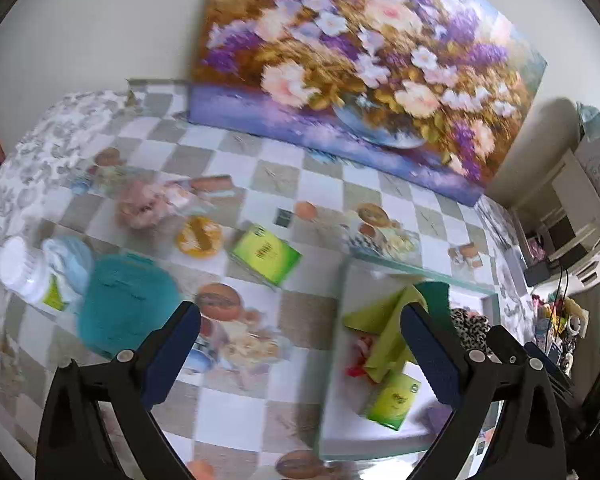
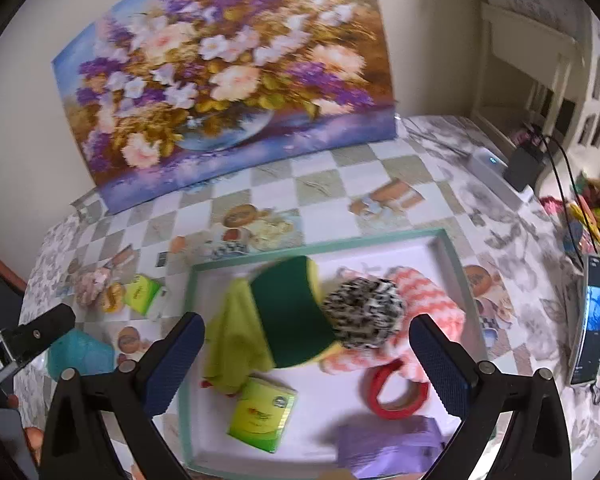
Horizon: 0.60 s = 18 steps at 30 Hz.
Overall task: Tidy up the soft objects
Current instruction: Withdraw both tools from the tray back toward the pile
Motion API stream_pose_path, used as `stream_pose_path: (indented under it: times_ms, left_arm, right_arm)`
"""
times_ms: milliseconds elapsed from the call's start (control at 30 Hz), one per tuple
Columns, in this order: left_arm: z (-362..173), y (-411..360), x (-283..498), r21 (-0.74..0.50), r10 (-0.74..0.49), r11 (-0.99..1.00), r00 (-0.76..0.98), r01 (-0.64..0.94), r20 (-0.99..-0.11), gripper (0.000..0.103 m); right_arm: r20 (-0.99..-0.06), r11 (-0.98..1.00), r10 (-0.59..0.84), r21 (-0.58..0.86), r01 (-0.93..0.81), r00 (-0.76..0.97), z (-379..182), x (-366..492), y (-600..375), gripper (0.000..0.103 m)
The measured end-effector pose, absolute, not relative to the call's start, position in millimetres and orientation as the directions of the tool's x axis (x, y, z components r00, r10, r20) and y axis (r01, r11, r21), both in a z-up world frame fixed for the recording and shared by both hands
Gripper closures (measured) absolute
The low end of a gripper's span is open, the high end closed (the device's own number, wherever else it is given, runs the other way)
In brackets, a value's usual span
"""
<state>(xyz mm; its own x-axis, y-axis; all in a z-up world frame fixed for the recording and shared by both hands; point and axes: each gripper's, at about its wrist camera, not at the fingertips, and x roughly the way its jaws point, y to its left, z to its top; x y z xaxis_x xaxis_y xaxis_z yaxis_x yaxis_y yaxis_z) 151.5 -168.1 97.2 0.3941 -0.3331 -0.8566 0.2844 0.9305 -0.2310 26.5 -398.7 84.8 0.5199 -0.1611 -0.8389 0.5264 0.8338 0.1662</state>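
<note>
A shallow tray [image 2: 324, 242] with a pale green rim holds a green-and-yellow sponge [image 2: 296, 316], a lime cloth [image 2: 236, 340], a black-and-white fuzzy ball [image 2: 364, 312], a coral zigzag cloth [image 2: 424, 296], a red tape roll [image 2: 396, 392], a green tissue pack [image 2: 262, 414] and a purple cloth [image 2: 388, 446]. My right gripper [image 2: 306, 356] is open and empty above the tray. My left gripper [image 1: 300, 344] is open and empty over the table, left of the tray [image 1: 420, 268]. A teal soft object [image 1: 128, 304] lies to its left.
On the checked tablecloth lie another green pack [image 1: 266, 254], an orange round item [image 1: 199, 237], a pink soft item [image 1: 144, 204] and a white bottle [image 1: 24, 272]. A flower painting [image 2: 228, 80] leans on the wall. A phone [image 2: 592, 320] stands at the right.
</note>
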Motion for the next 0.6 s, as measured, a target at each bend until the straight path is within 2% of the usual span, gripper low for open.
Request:
stream_pose_path:
  times_ms: [233,600]
  left_arm:
    - [114,-116,166,-0.242,-0.311,0.948,0.439,0.206,-0.843,0.003]
    - [115,-31,190,-0.237,-0.232,0.970,0.483,0.053,-0.844,0.003]
  right_arm:
    - [-0.842,0.867,-0.079,0.207,0.454,0.534,86,45,-364,0.000]
    - [-0.816,0.924,-0.044,0.186,0.333,0.576,95,76,-299,0.000]
